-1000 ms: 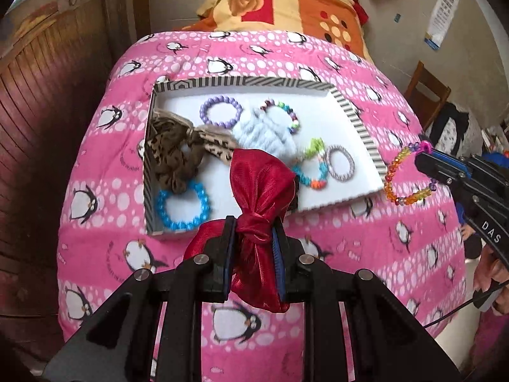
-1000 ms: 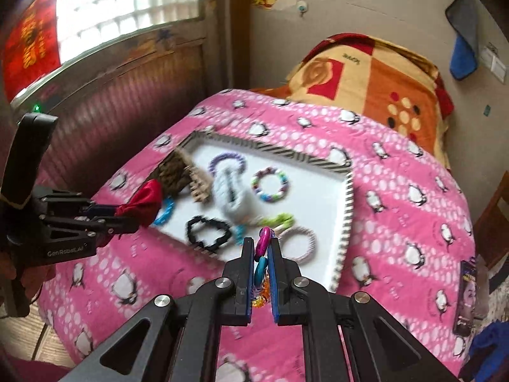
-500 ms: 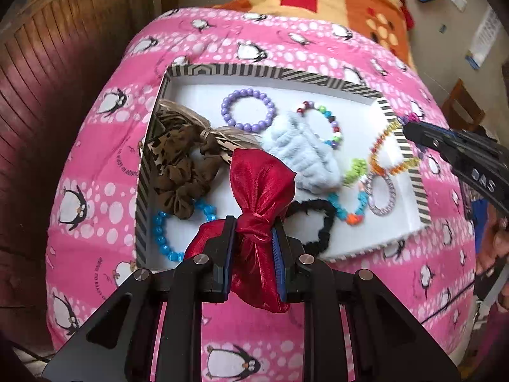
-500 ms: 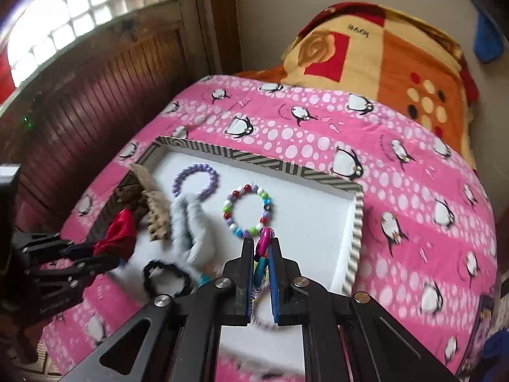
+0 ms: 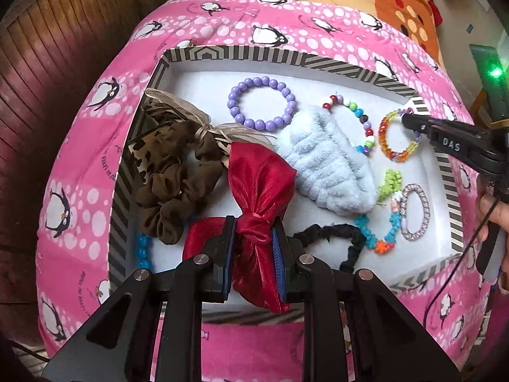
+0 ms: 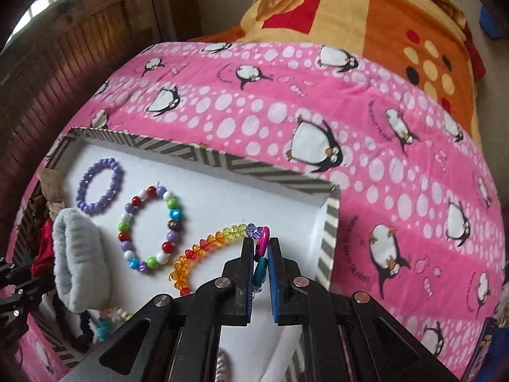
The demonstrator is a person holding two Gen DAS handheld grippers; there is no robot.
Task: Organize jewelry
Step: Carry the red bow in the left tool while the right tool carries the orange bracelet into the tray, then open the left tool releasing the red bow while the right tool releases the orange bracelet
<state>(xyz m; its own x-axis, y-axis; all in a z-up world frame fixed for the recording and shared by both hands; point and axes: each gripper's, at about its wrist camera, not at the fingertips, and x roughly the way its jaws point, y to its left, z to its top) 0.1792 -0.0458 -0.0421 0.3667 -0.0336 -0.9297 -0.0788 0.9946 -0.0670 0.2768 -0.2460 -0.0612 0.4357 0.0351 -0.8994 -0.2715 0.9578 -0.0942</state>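
Holding two last pieces over the tray (image 5: 288, 59), I judge this sorting job to be close to its end. My left claw (image 5: 253, 245) is clenched on the knot of a red satin bow (image 5: 259, 181), which hangs above the tray's near side, between the brown scrunchie (image 5: 173, 187) and the pale blue fluffy band (image 5: 327, 162). My right claw (image 6: 261, 262) is pinched tight on a rainbow crystal bracelet (image 6: 203, 246); it grips the pink and teal beads, and the orange and yellow part curves down onto the white tray floor, just beside the multicoloured bead bracelet (image 6: 151, 226) and near the tray's right wall.

Already lying in the tray, as far as I can see: a purple bead bracelet (image 5: 261, 102), the multicoloured one, the fluffy band, the brown scrunchie with a gauzy leopard-print bow (image 5: 165, 121) beside it, a black scrunchie (image 5: 334, 235), a silver sparkly ring bracelet (image 5: 415, 211), a string of green, teal and orange charms (image 5: 386, 219), and a blue bead bracelet (image 5: 143, 251) half hidden at the near left corner.

On the pink penguin blanket (image 6: 350, 121) around the tray I spot no loose jewelry. So what seems left is to let go of both pieces inside the tray. The pile on the left is crowded, so the bow may land on top of something.
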